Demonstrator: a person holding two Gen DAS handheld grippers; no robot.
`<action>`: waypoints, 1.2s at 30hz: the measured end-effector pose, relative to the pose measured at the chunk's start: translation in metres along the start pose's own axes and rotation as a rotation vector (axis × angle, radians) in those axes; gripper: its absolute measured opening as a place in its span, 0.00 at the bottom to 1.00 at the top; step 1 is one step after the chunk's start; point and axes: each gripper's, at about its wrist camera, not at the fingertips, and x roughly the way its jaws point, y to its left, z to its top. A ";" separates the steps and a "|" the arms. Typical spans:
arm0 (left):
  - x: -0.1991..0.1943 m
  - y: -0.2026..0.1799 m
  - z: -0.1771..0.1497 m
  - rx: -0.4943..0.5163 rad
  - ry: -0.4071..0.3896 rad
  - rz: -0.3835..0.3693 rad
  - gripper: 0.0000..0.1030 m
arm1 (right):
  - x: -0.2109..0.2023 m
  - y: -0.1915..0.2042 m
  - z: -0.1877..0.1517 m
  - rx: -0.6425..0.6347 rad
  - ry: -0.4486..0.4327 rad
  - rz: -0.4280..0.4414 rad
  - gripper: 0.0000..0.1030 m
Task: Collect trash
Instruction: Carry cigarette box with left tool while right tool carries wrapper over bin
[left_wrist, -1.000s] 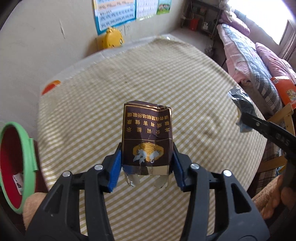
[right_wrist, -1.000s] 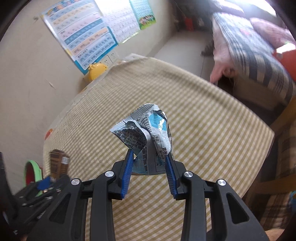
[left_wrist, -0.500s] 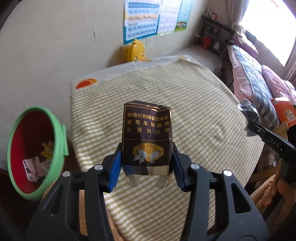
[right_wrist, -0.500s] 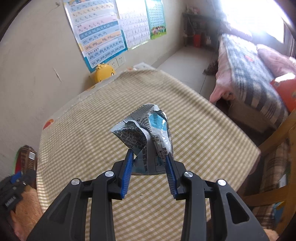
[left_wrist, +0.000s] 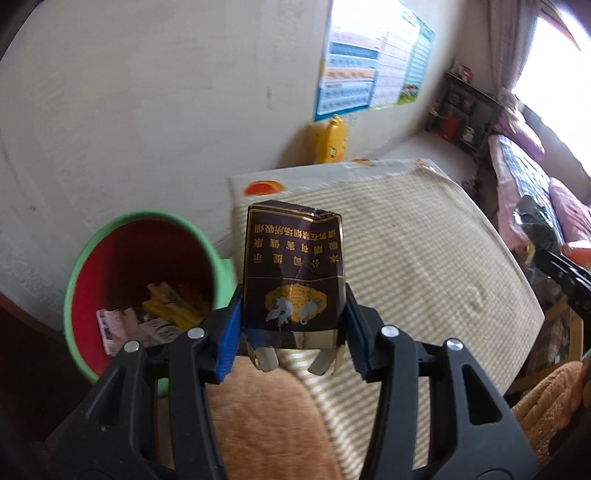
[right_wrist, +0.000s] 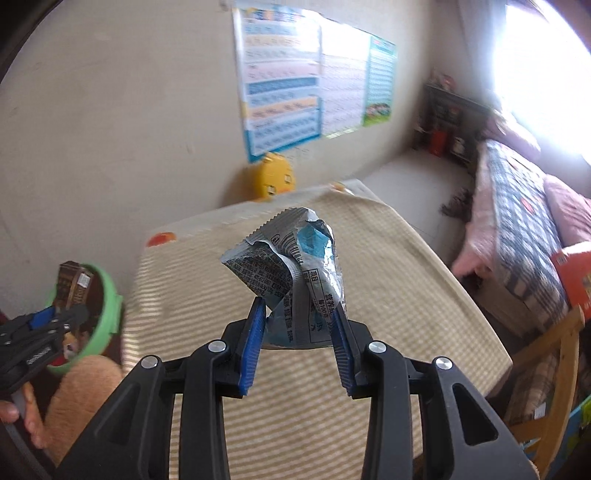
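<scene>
Dark brown, gold-printed, the crumpled cigarette pack stands upright between the blue pads of the left gripper, jaws part-closed and pressing its sides, near the green-rimmed red bin beside the checked table. The right gripper pinches a crumpled silver-blue wrapper narrowly, held above that tabletop.

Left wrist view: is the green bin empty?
No. The green bin already holds trash, including yellow packets and a pale wrapper on its red inside.
</scene>
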 end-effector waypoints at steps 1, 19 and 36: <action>-0.002 0.006 0.000 -0.010 -0.002 0.004 0.46 | -0.001 0.006 0.001 -0.008 -0.003 0.009 0.33; 0.001 0.091 -0.009 -0.148 -0.015 0.097 0.46 | 0.014 0.132 0.008 -0.220 0.044 0.134 0.33; 0.015 0.151 -0.021 -0.252 0.023 0.194 0.46 | 0.040 0.209 0.014 -0.321 0.088 0.223 0.34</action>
